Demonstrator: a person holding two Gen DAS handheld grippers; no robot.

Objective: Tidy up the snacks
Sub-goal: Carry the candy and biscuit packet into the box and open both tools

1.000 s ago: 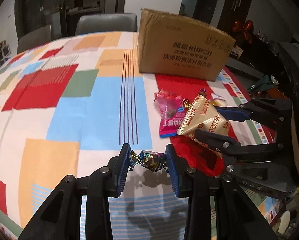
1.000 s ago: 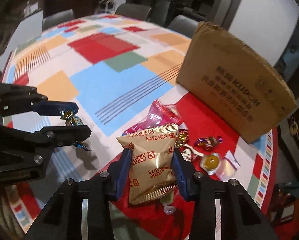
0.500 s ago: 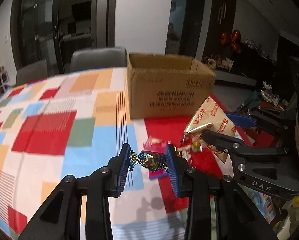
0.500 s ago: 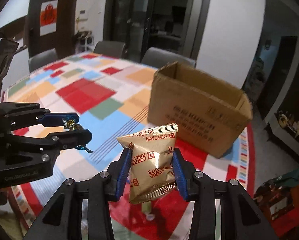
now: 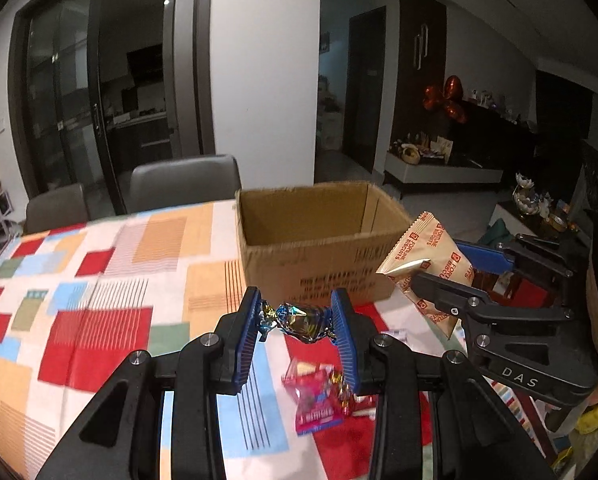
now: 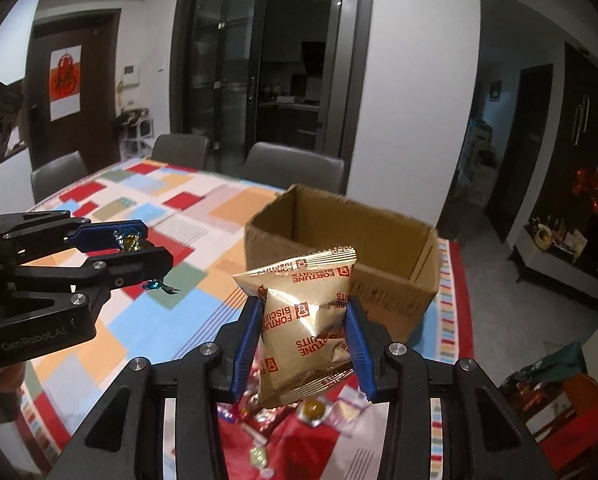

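Both loads have been lifted clear of the table since a second ago, and the view has been tipped up so that the open mouth of the cardboard box (image 5: 315, 216) is now seen from above its near rim. A foil-wrapped candy (image 5: 299, 320) is pinched crosswise in the left gripper (image 5: 295, 320), its long axis running pad to pad, twisted ends pressed against the blue pads. A gold biscuit packet (image 6: 307, 320) is clamped by its sides in the right gripper (image 6: 305, 332), standing roughly upright with its crimped top edge above the fingers.

What the drop turns on: the box is ahead of both grippers and lower, its opening beyond the fingertips rather than beneath them. In the left wrist view the candy is seen in front of the box's near wall, not over the cavity. In the right wrist view the packet overlaps the near corner of the box, so the right hand is judged slightly nearer to the opening. A forward carry over the rim would be needed before either release.

Loose sweets (image 5: 319, 396) remain on the patchwork tablecloth (image 5: 99, 320) below.
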